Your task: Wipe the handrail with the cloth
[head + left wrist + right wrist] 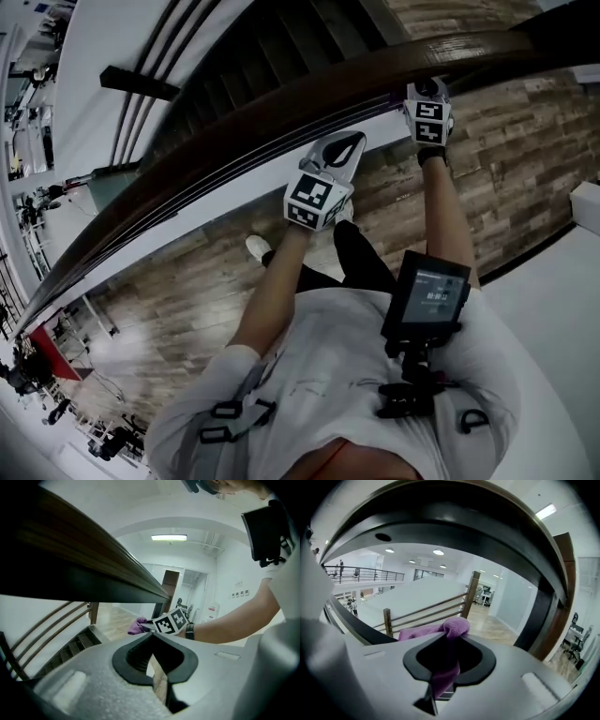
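A dark brown wooden handrail (281, 103) curves from lower left to upper right in the head view. My right gripper (452, 637) is shut on a purple cloth (454, 626) and sits just under and against the rail (440, 522). In the head view this gripper (428, 89) is at the rail's near edge. The left gripper view shows the cloth (137, 626) bunched ahead of the right gripper's marker cube (171, 620), below the rail (84, 569). My left gripper (151, 634) is shut with nothing in it, held a little below the rail (347, 145).
Beyond the handrail, dark stairs (272, 37) go down beside thin lower rails (42, 625). A wood-plank floor (525, 131) lies under me. A white ledge (562, 309) runs at the right. A black screen (427, 298) hangs on the person's chest.
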The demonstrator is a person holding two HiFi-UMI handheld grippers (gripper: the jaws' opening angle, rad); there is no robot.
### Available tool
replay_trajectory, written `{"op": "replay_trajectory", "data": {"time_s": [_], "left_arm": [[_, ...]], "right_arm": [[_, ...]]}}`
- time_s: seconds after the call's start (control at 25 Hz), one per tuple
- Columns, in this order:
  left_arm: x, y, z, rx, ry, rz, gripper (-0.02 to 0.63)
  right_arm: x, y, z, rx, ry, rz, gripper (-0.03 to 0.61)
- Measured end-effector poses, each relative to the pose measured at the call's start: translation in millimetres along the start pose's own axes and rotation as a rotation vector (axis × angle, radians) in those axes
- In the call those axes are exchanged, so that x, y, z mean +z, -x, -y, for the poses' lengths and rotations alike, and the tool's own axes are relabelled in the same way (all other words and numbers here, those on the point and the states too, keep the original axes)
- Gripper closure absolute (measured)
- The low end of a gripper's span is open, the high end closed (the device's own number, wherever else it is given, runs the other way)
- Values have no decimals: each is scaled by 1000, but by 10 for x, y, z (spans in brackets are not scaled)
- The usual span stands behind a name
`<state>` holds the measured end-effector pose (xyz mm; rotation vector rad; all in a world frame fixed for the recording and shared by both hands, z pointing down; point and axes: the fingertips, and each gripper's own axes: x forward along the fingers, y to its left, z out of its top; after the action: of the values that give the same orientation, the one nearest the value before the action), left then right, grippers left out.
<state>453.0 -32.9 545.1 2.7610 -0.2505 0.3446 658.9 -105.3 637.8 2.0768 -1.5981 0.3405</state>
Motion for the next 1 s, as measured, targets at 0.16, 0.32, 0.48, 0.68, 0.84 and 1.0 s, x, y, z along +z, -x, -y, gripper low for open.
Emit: {"op": "replay_trajectory", "data": {"time_s": [0.16,0.32,0.48,0.68,0.84,1.0], "left_arm": [[-76,-278,108,-42,-6,-17,612],[-42,-357,282,-78,-17,-20,612],[92,-211,214,-76,-52,-10,612],[65,85,114,-14,-83,33,612],[-66,860,-180,68,-48,45,612],[-237,1964,-643,220,17,70,612]], "right_arm": [[-127,-92,577,-90,-15,-10,528],[-238,-29,1016,-188,-3,-61,531],[-162,-125,1089,-202,74,-129,531],[-244,9,1114,-276,-76,-94,534],[-45,297,122,-150,-116,-29,531],[330,665,-1532,57,-96,44,531]]}}
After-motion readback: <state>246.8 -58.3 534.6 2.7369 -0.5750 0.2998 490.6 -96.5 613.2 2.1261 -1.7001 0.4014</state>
